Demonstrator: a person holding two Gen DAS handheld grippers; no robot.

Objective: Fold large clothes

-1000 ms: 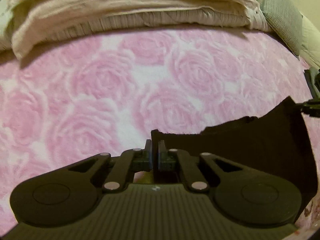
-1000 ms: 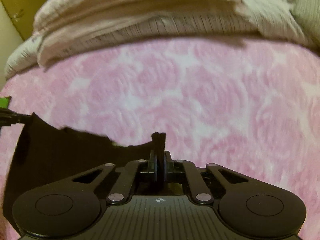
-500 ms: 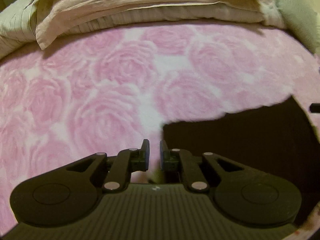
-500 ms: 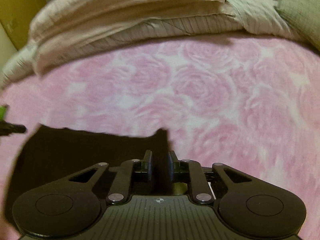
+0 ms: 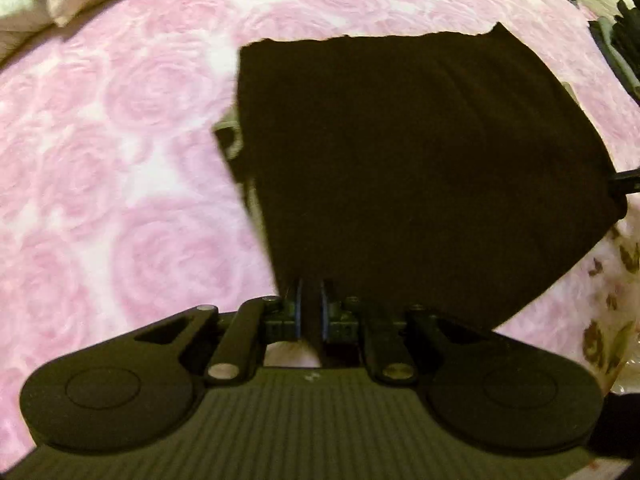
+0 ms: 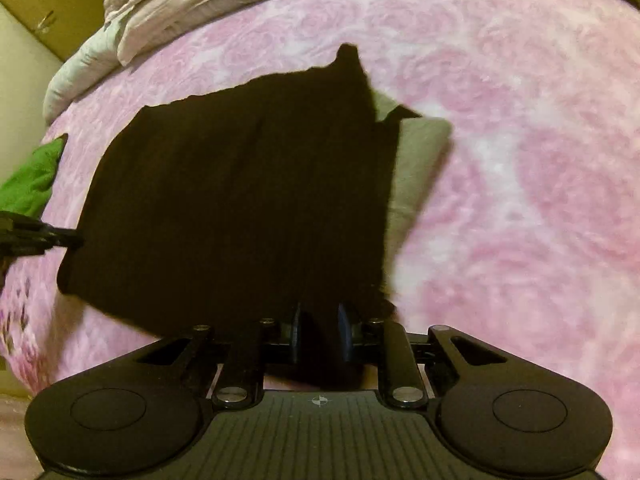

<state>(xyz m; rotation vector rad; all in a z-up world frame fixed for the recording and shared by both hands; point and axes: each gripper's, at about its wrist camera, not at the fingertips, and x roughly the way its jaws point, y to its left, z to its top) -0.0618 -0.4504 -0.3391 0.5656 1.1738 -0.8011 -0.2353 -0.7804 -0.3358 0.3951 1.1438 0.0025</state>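
Observation:
A dark, near-black garment (image 5: pixel 420 168) lies flat on the pink rose-patterned bed cover (image 5: pixel 120 160), roughly square, its far edge ragged. My left gripper (image 5: pixel 311 300) is open at the garment's near left corner, with dark cloth showing in the narrow gap between its fingers. In the right wrist view the same garment (image 6: pixel 240 200) spreads ahead and to the left. My right gripper (image 6: pixel 319 320) is open, wider, at the near right corner, with cloth lying between its fingers. Each gripper's tip shows at the other view's edge.
A grey-green cloth (image 6: pixel 420 160) sticks out from under the dark garment's right side. Something bright green (image 6: pixel 32 176) is at the bed's left edge. Beige bedding (image 6: pixel 180 4) is piled along the far side. A dark object (image 5: pixel 624 40) is at the far right.
A second ago both grippers were shut on the garment's raised edge. They opened, and the garment now lies flat. Both views have pulled back to its near edge.

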